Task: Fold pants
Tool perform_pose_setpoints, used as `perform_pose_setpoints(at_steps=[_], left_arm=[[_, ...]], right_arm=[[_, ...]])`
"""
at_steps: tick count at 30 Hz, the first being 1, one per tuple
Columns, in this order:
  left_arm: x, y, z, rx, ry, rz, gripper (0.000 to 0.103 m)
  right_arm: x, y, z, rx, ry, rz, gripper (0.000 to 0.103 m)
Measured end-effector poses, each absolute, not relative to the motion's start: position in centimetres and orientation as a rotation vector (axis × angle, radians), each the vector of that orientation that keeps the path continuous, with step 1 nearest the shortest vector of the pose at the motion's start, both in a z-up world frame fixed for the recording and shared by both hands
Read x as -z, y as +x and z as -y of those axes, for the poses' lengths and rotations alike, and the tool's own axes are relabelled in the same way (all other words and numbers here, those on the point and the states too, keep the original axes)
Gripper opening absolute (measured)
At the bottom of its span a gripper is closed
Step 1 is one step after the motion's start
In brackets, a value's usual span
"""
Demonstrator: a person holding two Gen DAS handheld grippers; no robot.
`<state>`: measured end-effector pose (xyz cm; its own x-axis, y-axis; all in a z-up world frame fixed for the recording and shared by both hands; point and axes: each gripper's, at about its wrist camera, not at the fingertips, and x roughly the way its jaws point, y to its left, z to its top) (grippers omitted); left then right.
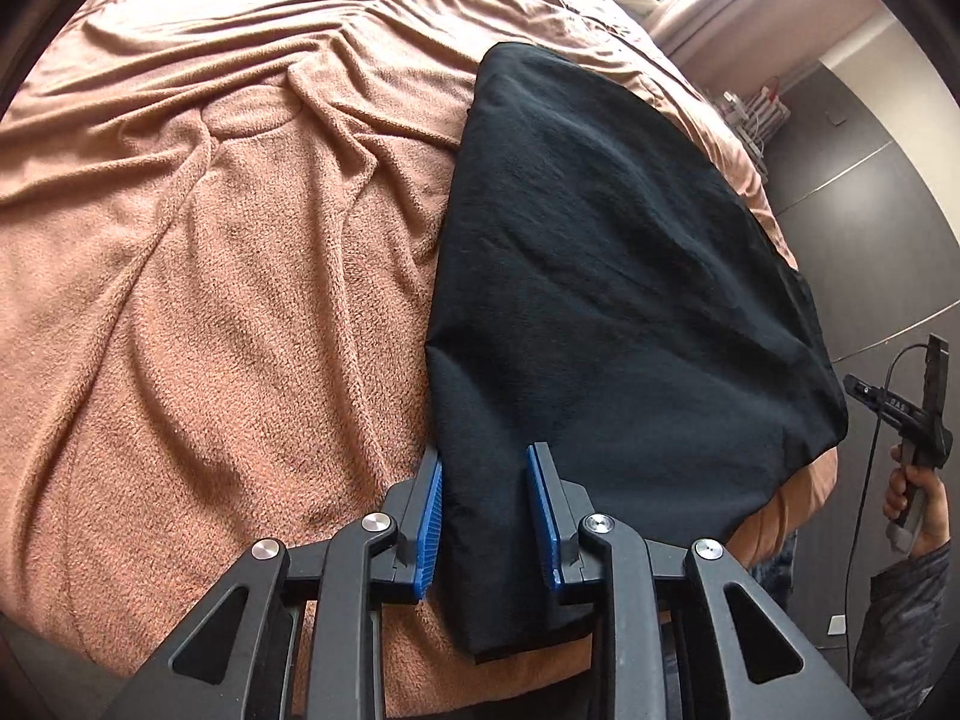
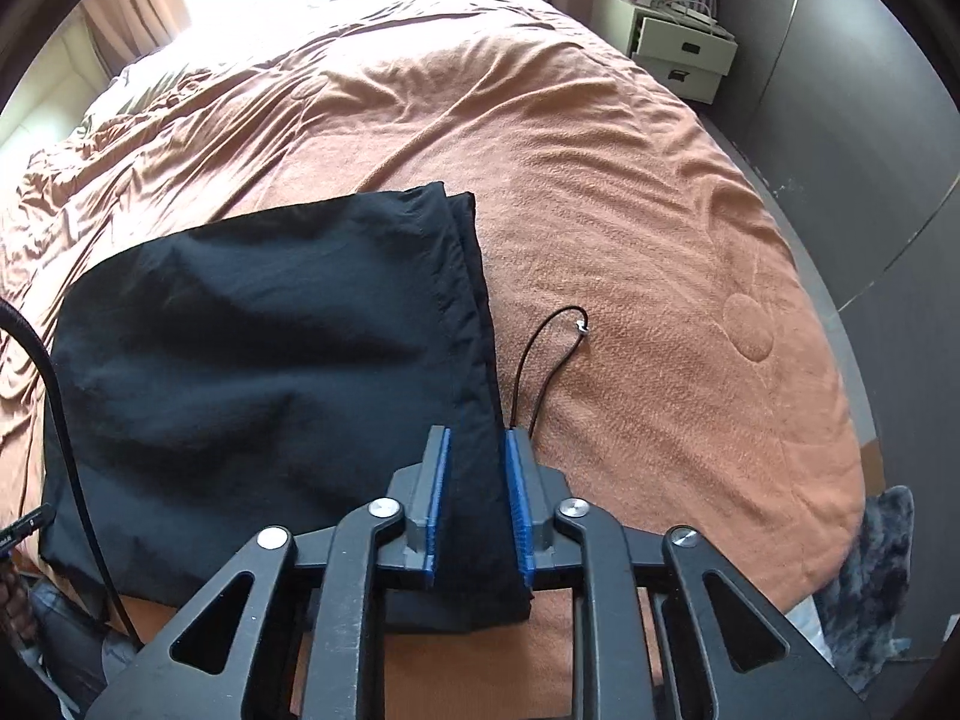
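Observation:
Black pants [image 1: 630,270] lie folded into a broad flat slab on the bed near its front edge. My left gripper [image 1: 485,462] straddles their near left corner. Its blue pads stand apart on either side of the cloth, which lies flat and is not pinched. In the right wrist view the pants [image 2: 258,360] fill the left half. My right gripper [image 2: 477,441] straddles their right-hand folded edge, open, with the cloth lying loose between the pads. A thin black drawstring [image 2: 540,348] with a metal tip curls out onto the blanket beside that edge.
A wrinkled brown blanket [image 2: 660,210] covers the whole bed [image 1: 210,300]. A hand [image 1: 912,504] holding the other gripper's handle shows at the right, off the bed edge. A white nightstand [image 2: 684,54] and dark wardrobe doors [image 2: 840,90] stand beyond the bed's right side.

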<state>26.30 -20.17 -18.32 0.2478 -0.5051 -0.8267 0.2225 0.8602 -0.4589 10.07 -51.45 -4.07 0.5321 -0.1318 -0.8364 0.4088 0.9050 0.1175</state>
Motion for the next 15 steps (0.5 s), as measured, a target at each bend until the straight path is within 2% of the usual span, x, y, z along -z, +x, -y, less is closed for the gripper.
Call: perform_pose_setpoints(at_steps=[1, 3, 4, 15], left_arm=[[18.3, 26.3, 20.2, 0.504, -0.268, -1.226, 0.029], [18.3, 26.3, 20.2, 0.504, -0.269, -1.226, 0.029], [18.3, 26.3, 20.2, 0.504, -0.268, -1.226, 0.029], [17.7, 26.7, 19.6, 0.516, -0.280, -1.239, 0.029]], right_arm=[[3.9, 9.4, 51.4, 0.335, 0.326, -0.947, 0.037], [3.8, 7.7, 51.3, 0.349, 0.342, -0.920, 0.052], [4.0, 6.9, 51.2, 0.353, 0.351, -0.911, 0.055], [9.8, 5.0, 51.4, 0.346, 0.524, -0.946, 0.056]])
